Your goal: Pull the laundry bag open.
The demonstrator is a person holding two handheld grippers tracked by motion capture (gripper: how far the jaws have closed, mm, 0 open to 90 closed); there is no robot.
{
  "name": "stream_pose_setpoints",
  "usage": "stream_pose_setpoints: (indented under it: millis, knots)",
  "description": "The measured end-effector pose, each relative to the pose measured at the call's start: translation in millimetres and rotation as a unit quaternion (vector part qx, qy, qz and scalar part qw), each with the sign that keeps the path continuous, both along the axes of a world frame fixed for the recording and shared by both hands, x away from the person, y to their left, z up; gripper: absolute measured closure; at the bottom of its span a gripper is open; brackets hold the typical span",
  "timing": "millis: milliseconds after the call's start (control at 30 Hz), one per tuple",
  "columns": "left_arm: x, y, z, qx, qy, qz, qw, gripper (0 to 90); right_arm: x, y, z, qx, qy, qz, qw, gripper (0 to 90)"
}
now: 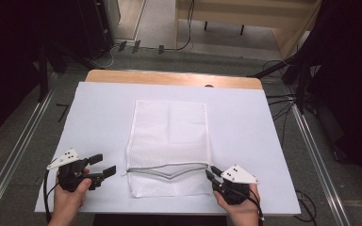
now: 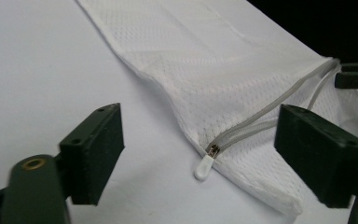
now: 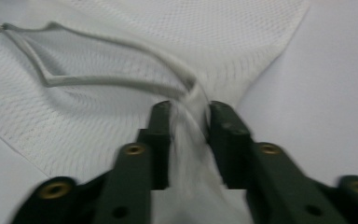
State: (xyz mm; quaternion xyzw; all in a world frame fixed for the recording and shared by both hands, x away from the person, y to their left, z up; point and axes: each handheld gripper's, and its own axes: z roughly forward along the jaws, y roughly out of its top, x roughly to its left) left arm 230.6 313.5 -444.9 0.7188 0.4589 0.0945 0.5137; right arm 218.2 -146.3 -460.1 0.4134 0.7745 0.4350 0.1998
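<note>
A white mesh bag (image 1: 168,146) lies flat in the middle of the high view, on a white sheet (image 1: 99,122) that covers the bench (image 1: 169,77). A strip of bare wood shows along the far edge of the bench.

A grey zipper (image 1: 167,169) runs across the bag near its lower end. It is partly open — the two grey lines bend apart in the middle. In the left gripper view, the small white zipper pull (image 2: 203,167) lies on the sheet at the bag's edge, in the lower middle of the frame.

The left claw (image 1: 102,168) is at the lower left of the high view, held in a hand (image 1: 69,197). Its jaws stand wide apart and hold nothing. It sits just beside the bag's left edge, near the zipper end, not touching the bag. In the left gripper view the zipper pull lies between the two black jaws, farther off.

The right claw (image 1: 210,171) is at the lower right of the high view, held in the other hand (image 1: 239,207). It is at the right end of the zipper. In the right gripper view its jaws (image 3: 189,122) are pinched on a bunch of the white mesh — the cloth is pulled up between them, and the grey zipper ends right there.
</note>
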Motion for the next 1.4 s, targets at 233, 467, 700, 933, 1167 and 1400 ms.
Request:
stream_pose_setpoints:
  millis: [233, 467, 700, 933, 1167, 1400]
  knots:
    - [-3.2, 7.8, 4.7, 0.016, -0.026, 0.013, 0.9994, 11.3, 1.7, -5.3, 3.1, 0.005, -0.003, 0.0, 1.0, 26.0]
    - [-4.8, 9.3, 5.3, 0.021, -0.04, -0.009, 0.9989, 8.1, 2.7, -23.1, 11.0, 0.011, -0.008, -0.02, 0.9997, 10.4]
    - [-3.3, 19.5, 8.5, 0.011, -0.053, -0.003, 0.9985, 2.5, 5.6, -53.1, 14.1, 0.027, -0.017, -0.051, 0.9982, 0.0]
    - [-1.6, 24.3, 8.1, 0.026, -0.054, 0.012, 0.9981, 2.5, 11.0, -78.2, 10.4, 0.029, -0.009, -0.09, 0.9955, 0.0]
    - [0.4, 28.7, 8.9, 0.028, -0.059, 0.018, 0.9977, 2.4, 11.9, -102.0, 9.8, 0.042, -0.013, -0.116, 0.9923, 0.0]
    - [1.2, 34.9, 8.1, 0.021, -0.06, 0.023, 0.9977, 0.9, 13.0, -122.2, 8.9, 0.052, -0.011, -0.138, 0.989, 0.0]
